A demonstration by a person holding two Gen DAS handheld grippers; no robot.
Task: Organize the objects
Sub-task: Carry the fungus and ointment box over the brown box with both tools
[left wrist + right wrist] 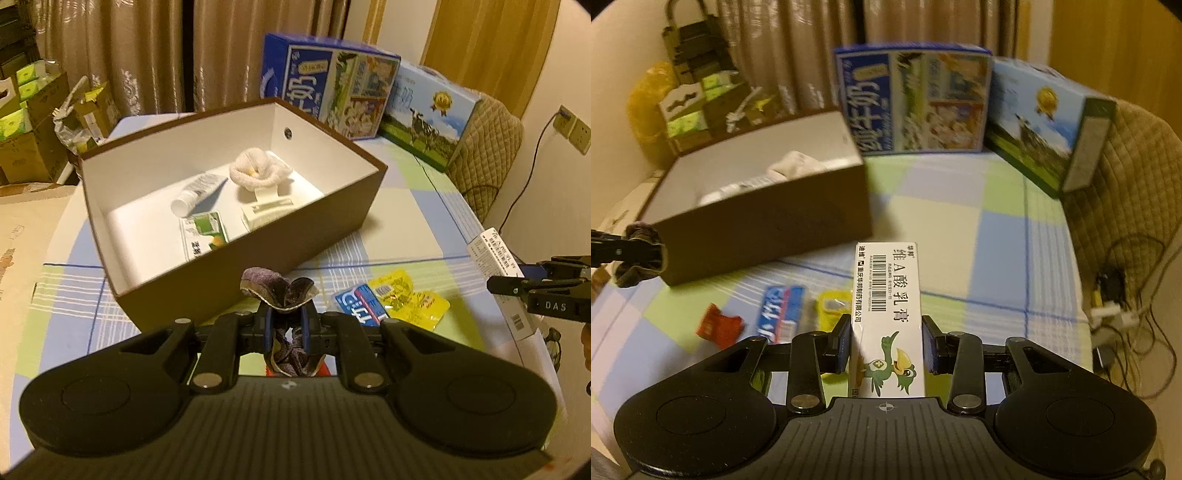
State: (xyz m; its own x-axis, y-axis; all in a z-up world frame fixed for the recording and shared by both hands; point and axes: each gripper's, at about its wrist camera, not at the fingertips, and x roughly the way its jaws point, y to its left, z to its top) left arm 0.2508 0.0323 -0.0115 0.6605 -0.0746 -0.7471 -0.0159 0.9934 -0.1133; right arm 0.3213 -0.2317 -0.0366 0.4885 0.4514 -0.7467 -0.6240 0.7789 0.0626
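The left wrist camera sits just behind its tool (287, 325), looking forward and down across the table (406, 236), with the open brown box (236, 273) close at 12 o'clock. The right wrist camera looks along its own tool (886, 345) from farther right, the box (768, 218) at 10 o'clock. Both views share the box, the two milk cartons (332, 88) (916, 99) behind, and each other's tool at the frame edge.

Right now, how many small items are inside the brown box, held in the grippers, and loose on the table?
Inside the brown box: 4 (white tube, white scrunchie, white hair clip, green-and-white packet)
Held: 2 (purple scrunchie in left gripper, white medicine box in right gripper)
Loose on table: 3 (blue pack, yellow sachet, red wrapper)
Total: 9
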